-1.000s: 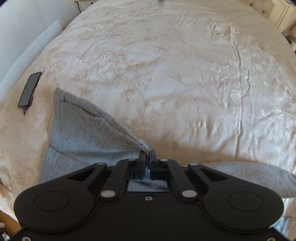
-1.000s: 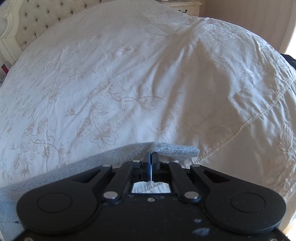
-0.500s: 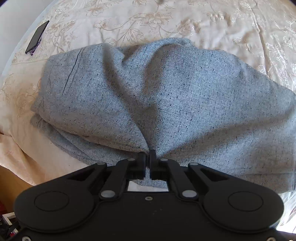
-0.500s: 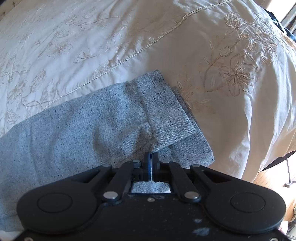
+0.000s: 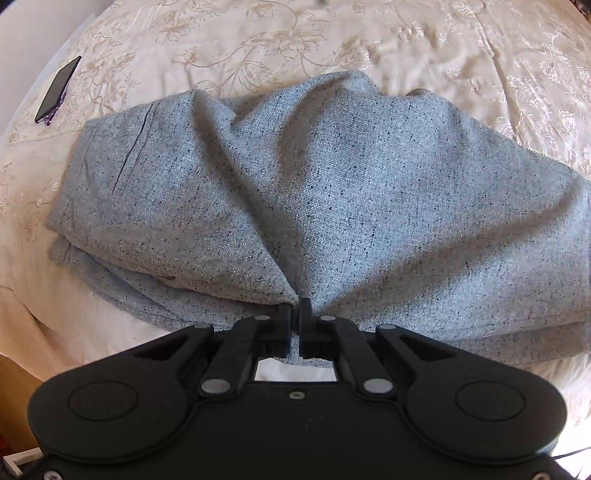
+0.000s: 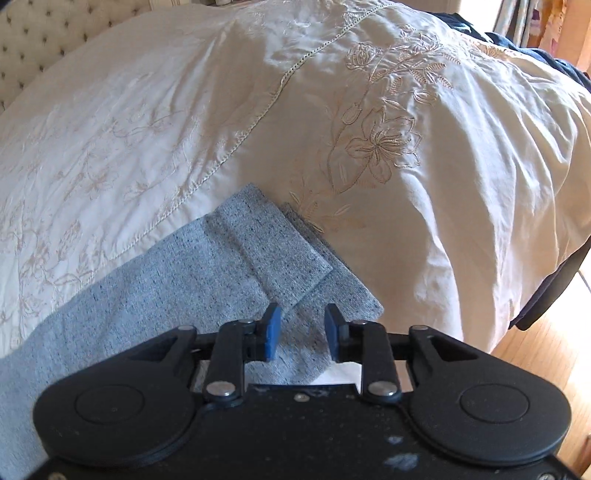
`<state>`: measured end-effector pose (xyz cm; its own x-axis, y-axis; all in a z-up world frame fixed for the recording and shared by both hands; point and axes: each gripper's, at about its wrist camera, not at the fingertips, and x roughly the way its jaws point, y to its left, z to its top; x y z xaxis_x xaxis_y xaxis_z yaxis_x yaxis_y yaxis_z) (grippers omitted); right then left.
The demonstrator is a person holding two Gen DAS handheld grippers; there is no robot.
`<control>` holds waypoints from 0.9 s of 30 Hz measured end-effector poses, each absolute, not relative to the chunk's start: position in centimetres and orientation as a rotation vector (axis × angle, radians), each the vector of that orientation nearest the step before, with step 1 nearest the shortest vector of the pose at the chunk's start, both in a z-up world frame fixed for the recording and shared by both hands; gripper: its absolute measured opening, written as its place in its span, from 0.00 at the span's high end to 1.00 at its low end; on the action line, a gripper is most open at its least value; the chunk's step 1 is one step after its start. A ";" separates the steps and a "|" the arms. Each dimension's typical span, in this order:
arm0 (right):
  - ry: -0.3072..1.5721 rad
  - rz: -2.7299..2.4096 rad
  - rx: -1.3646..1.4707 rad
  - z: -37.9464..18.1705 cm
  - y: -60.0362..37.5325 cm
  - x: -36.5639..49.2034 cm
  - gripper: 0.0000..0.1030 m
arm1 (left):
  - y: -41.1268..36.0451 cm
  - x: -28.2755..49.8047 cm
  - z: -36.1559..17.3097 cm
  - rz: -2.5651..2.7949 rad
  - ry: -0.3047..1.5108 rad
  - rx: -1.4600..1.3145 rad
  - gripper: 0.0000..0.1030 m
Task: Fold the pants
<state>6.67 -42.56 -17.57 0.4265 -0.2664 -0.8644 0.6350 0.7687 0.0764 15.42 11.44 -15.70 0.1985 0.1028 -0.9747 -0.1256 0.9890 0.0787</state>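
Grey speckled pants point(image 5: 332, 177) lie folded lengthwise on a cream embroidered bedspread point(image 5: 332, 37). The waist end fills the left wrist view, bunched into folds that run toward my left gripper point(image 5: 294, 306). That gripper is shut on a pinch of the near edge of the pants. In the right wrist view the two leg cuffs point(image 6: 280, 254) lie flat, one on the other, near the bed's edge. My right gripper point(image 6: 301, 314) hovers over the pants point(image 6: 166, 288) near the cuffs, its jaws opening, blue pads point(image 6: 272, 325) apart and not pressing the cloth.
A dark phone point(image 5: 57, 90) lies on the bedspread at the far left. A tufted headboard point(image 6: 55, 33) stands at the upper left of the right wrist view. Wooden floor point(image 6: 554, 350) and dark cloth point(image 6: 546, 295) hanging off the bed edge show at the right.
Both grippers came down with the pants and laid the top layer over the lower one. The right gripper's jaws have parted and let go of the cuff; the left stays shut.
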 end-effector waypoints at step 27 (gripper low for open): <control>1.089 -0.526 0.221 -19.2 -43.0 5.9 0.96 | 10.6 14.1 -16.0 0.213 1.389 0.048 0.95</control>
<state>5.88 -43.01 -19.15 0.3561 -0.2971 -0.8859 0.5091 0.8567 -0.0827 14.10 10.58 -16.05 0.1648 0.1777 -0.9702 -0.1210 0.9798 0.1590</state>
